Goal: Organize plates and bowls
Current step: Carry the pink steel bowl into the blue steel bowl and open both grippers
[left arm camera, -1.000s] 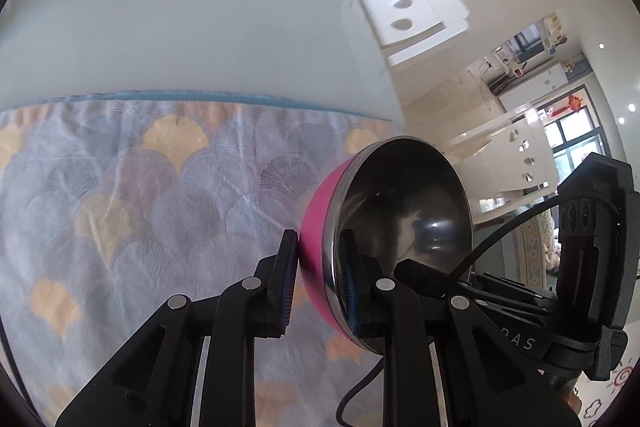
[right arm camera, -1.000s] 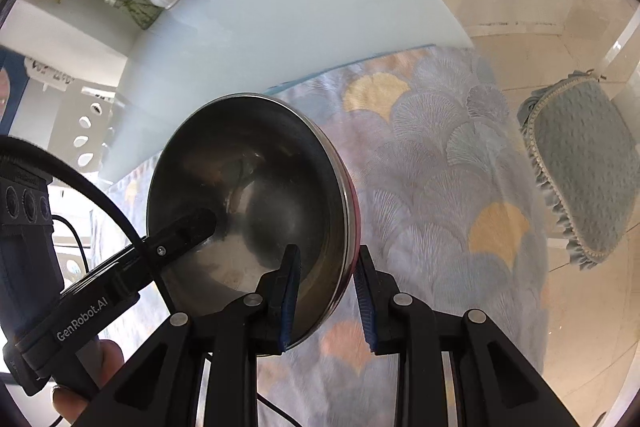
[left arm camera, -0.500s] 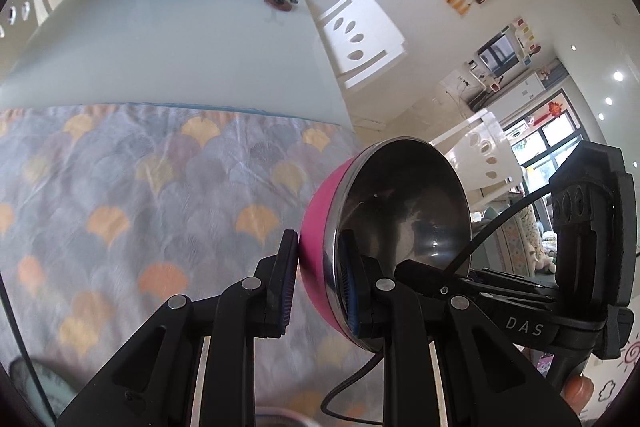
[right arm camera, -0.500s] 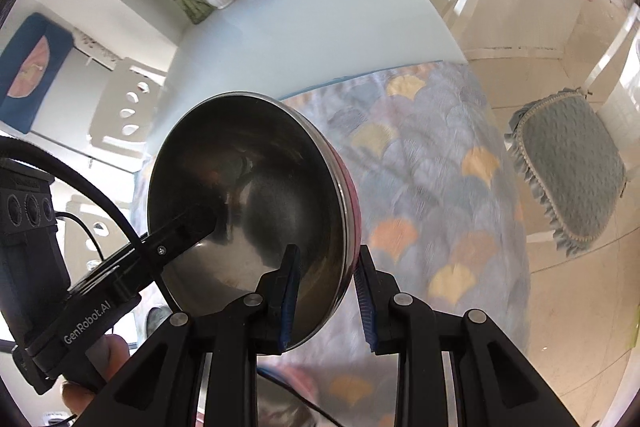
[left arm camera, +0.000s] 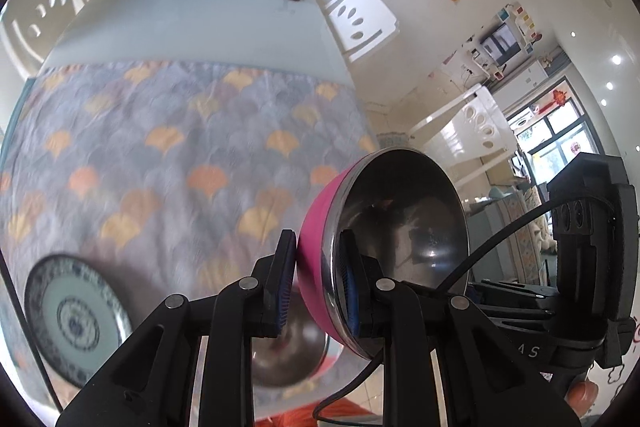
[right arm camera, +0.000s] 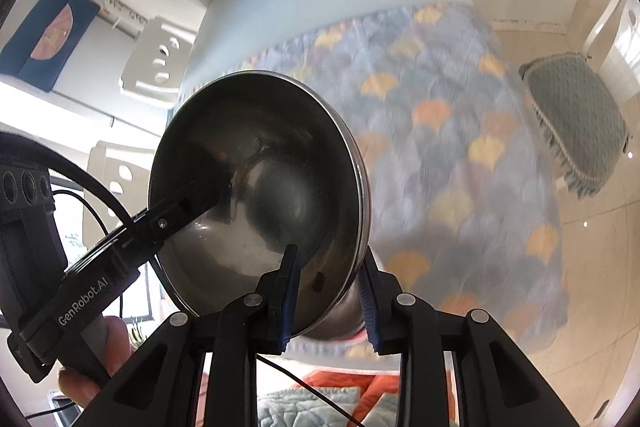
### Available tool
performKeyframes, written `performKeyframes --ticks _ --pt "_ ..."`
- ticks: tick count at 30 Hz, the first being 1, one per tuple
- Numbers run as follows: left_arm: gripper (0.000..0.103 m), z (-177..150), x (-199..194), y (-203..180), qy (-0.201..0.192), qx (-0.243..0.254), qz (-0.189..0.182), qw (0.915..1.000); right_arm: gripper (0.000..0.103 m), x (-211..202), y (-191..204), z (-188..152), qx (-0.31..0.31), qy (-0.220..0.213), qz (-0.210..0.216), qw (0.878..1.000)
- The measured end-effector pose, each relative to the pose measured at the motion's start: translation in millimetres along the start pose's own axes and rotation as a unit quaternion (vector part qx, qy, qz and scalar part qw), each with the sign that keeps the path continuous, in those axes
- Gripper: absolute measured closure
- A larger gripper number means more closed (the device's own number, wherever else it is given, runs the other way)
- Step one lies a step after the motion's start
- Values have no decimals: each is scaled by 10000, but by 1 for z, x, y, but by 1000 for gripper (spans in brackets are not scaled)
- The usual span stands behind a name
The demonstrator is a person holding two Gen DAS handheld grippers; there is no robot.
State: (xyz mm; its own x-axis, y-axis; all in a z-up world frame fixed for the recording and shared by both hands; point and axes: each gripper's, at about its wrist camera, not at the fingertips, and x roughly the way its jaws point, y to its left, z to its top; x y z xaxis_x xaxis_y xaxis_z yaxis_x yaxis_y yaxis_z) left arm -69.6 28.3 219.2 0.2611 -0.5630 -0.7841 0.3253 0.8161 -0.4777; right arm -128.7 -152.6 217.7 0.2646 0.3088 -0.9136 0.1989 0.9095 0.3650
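Tongs, left and right, clamped on pink bowl's rim.

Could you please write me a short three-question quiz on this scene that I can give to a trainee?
1. True or false: both grippers grip the rim of the same bowl.
2. What colour is the bowl's outside? A green, B pink, C white.
3. Which dish lies on the patterned cloth at the lower left of the left wrist view?

Key
1. True: the left gripper and the right gripper each have one finger inside the rim and one outside.
2. B: pink outside, bare steel inside.
3. A blue-and-white plate; a second steel bowl sits beside it, partly hidden by the left gripper.
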Motion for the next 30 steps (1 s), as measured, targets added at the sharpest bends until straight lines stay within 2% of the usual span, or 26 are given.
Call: performKeyframes --ticks 8,15,30 --pt "85 -43 11 21 322 -98 126 9994 75 32 -5 -39 149 334 -48 9993" --pt "85 -69 33 32 527 35 459 9976 75 69 -14 -58 417 575 0 9975" --pt "85 -84 63 40 762 446 853 9924 75 100 -20 -73 544 688 -213 9959"
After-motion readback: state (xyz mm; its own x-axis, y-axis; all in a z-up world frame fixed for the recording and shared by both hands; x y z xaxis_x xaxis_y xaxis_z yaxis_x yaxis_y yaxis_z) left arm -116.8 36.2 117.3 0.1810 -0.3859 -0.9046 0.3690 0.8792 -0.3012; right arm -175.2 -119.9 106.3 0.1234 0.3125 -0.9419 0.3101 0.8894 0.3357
